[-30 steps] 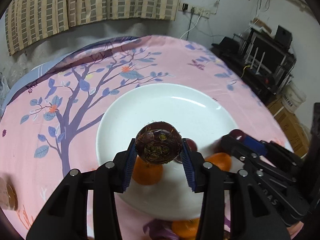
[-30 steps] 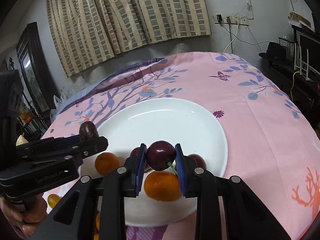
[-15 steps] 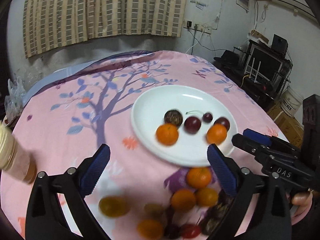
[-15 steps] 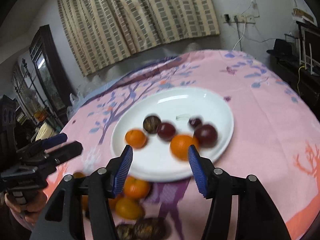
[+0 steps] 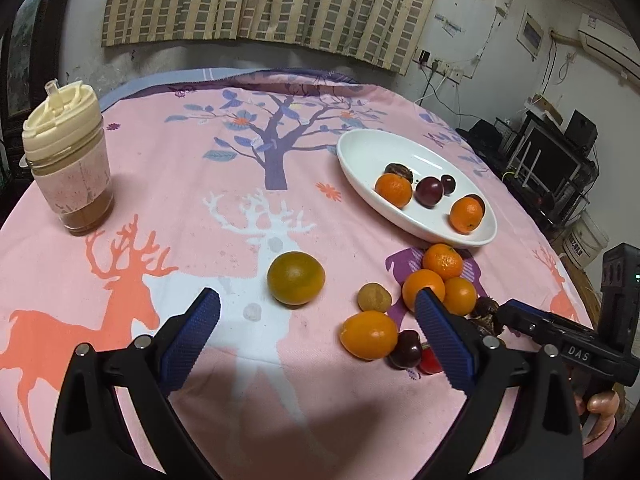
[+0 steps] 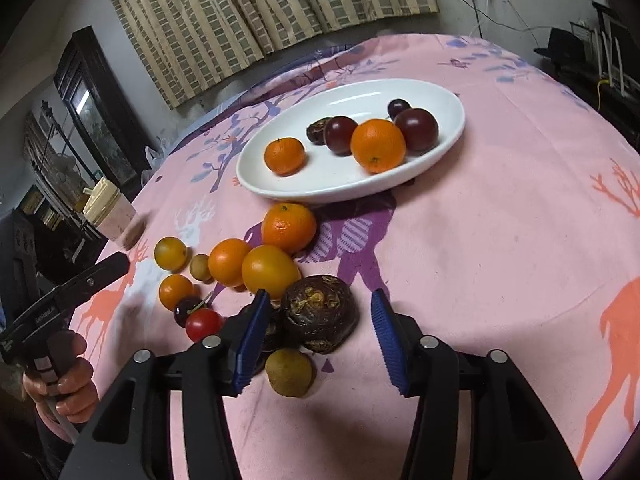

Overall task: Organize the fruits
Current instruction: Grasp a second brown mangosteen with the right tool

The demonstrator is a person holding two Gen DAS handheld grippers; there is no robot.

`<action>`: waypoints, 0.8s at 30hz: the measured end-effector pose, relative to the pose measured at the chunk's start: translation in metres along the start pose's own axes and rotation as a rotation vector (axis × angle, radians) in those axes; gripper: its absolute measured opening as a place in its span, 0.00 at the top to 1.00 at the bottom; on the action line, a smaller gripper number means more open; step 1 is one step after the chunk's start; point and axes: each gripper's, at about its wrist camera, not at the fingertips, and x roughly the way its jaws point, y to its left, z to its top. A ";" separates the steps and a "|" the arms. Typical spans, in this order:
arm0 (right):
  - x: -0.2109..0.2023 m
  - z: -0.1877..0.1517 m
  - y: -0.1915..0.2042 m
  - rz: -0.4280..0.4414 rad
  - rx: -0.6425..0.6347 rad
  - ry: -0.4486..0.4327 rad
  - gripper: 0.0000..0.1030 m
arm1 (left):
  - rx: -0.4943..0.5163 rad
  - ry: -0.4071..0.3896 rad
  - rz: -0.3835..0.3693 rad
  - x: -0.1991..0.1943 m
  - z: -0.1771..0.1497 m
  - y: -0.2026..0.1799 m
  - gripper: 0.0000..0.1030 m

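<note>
the left hand-held gripper (image 5: 316,322) hangs spread wide and empty above the pink printed cloth of the worktop (image 5: 192,208), its ribbed blue pads (image 5: 192,332) well apart. ahead of it lies a dull greenish-orange citrus (image 5: 296,278), round and alone. the right hand-held gripper (image 6: 318,336) is also spread, its pads flanking but not touching a wrinkled dark-brown passion fruit (image 6: 320,312); a smooth tan longan (image 6: 290,372) lies just beside it. a loose cluster of glossy oranges (image 6: 256,264) and a red cherry (image 6: 202,324) sits near the glazed white oval plate (image 6: 452,136), which holds two oranges, dark plums and one shrivelled fruit. bare cloth stretches to the right of the plate. a lidded cup (image 5: 68,160) stands far left, near the worktop's rim.
</note>
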 end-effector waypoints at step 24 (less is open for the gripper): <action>0.008 0.003 0.000 -0.001 -0.007 0.040 0.58 | -0.046 0.053 0.013 0.011 0.000 0.009 0.07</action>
